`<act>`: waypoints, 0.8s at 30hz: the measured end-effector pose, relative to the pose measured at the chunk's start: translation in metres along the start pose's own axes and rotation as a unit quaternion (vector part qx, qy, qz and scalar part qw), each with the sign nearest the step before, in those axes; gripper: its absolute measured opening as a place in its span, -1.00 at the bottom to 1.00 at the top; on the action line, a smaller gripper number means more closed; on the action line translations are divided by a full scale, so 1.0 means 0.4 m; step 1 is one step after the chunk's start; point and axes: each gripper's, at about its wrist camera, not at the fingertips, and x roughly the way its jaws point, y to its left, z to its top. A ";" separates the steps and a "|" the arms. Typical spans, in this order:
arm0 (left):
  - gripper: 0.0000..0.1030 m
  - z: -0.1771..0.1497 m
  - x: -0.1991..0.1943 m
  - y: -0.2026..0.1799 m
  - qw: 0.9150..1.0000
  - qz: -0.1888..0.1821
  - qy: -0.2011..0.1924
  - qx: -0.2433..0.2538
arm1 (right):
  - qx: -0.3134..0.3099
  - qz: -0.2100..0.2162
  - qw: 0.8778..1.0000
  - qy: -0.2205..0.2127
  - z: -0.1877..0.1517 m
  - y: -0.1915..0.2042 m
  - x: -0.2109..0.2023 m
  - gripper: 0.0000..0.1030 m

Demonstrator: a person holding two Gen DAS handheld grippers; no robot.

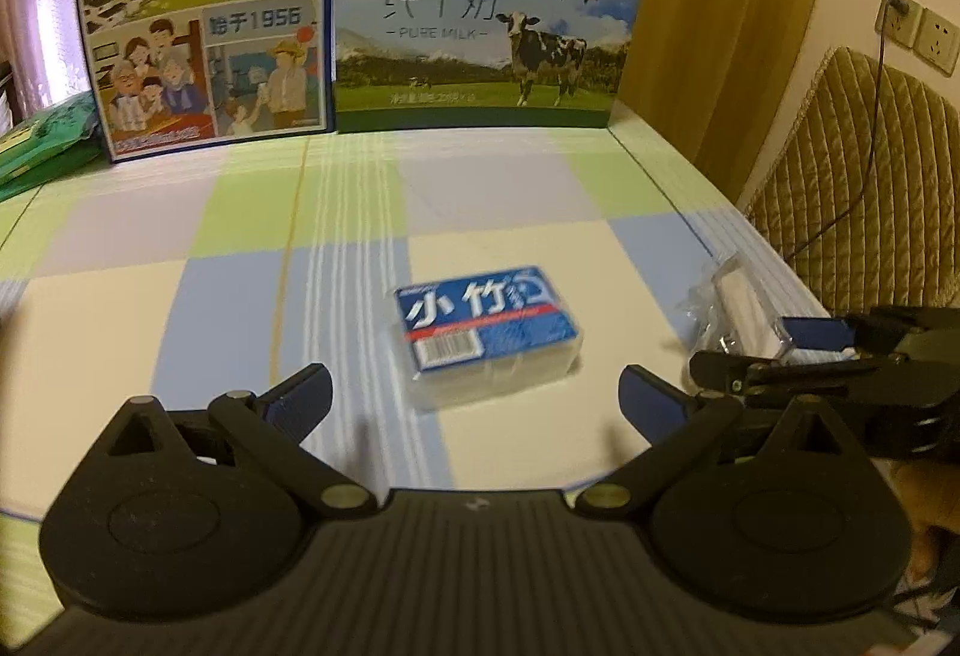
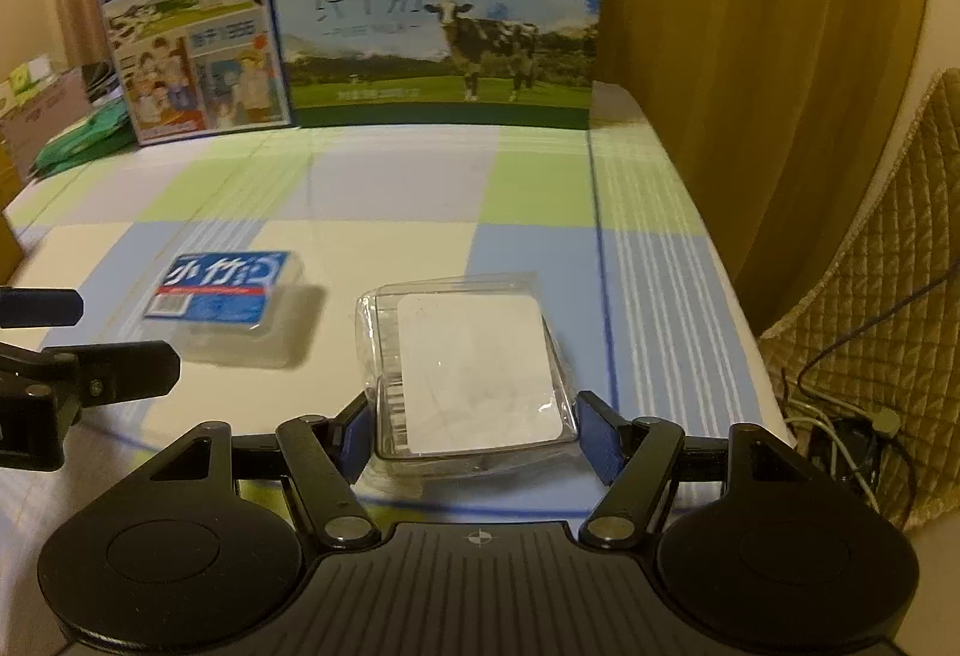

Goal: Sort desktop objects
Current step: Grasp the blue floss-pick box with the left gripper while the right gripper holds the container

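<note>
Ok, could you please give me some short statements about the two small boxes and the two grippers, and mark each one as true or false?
1. The small clear plastic box with a blue printed label lies flat on the checked tablecloth. True.
2. The left hand-held gripper is shut on that blue-labelled box. False: its fingers stand wide open, and the box lies ahead of them.
3. The clear plastic box with a plain white label sits between the fingers of the right hand-held gripper. True.
4. The two tall milk cartons lie on their sides. False: both stand upright at the far edge of the table.
</note>
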 end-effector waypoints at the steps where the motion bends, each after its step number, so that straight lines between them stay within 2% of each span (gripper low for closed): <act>1: 0.94 0.005 0.010 -0.006 1.000 0.000 -0.001 -0.001 | 0.003 -0.002 1.000 -0.002 0.001 -0.007 0.007 0.27; 7: 0.85 0.025 0.069 -0.030 1.000 0.004 0.010 -0.027 | 0.010 -0.012 1.000 -0.012 0.003 -0.031 0.015 0.27; 15: 0.75 0.032 0.128 -0.039 0.998 0.039 0.019 -0.043 | 0.014 -0.016 1.000 -0.023 -0.014 -0.041 0.006 0.27; 24: 0.69 0.028 0.132 -0.042 0.998 0.054 0.032 -0.022 | 0.021 -0.015 0.999 -0.024 -0.024 -0.039 -0.005 0.27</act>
